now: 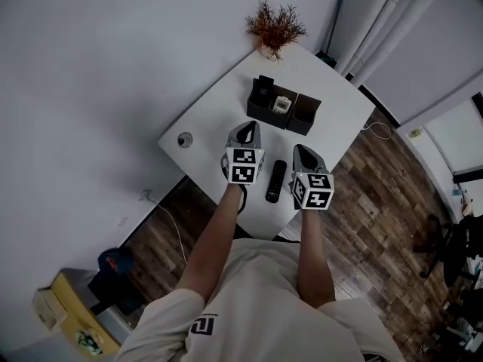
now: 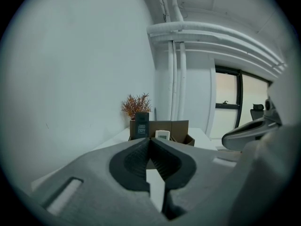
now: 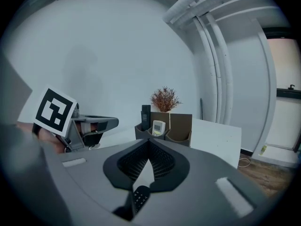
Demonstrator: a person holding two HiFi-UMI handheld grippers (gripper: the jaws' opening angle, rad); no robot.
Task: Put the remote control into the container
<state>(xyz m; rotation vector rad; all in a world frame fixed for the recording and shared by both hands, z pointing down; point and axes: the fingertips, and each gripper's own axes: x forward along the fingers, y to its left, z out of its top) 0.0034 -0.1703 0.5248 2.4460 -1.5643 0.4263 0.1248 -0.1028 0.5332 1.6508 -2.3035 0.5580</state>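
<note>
Pre-grasp stage, by the look: nothing lifted yet. Spotted black remote control (image 1: 276, 180) flat on white surface (image 1: 219, 119), between the 2 claws and touching neither. Caught it again just under the tips in right gripper view. Found container (image 1: 259, 110), a dark multi-slot organiser, well beyond it twd the far edge, w/ a white remote (image 1: 281, 104) and a dark remote (image 1: 263, 93) upright in its slots. Judged right-hand slot free. Noted dried plant (image 1: 275, 27) behind.

Read left claw (image 2: 149, 140) as pressed together, nothing btwn. Same for right claw (image 3: 149, 142): pressed together, empty, close to the remote control w/o contact.

Next, prob.: spread one claw, lower over the remote control, pinch across its narrow sides, lift, carry fwd, tip upright into the free slot w/o knocking the others.
</note>
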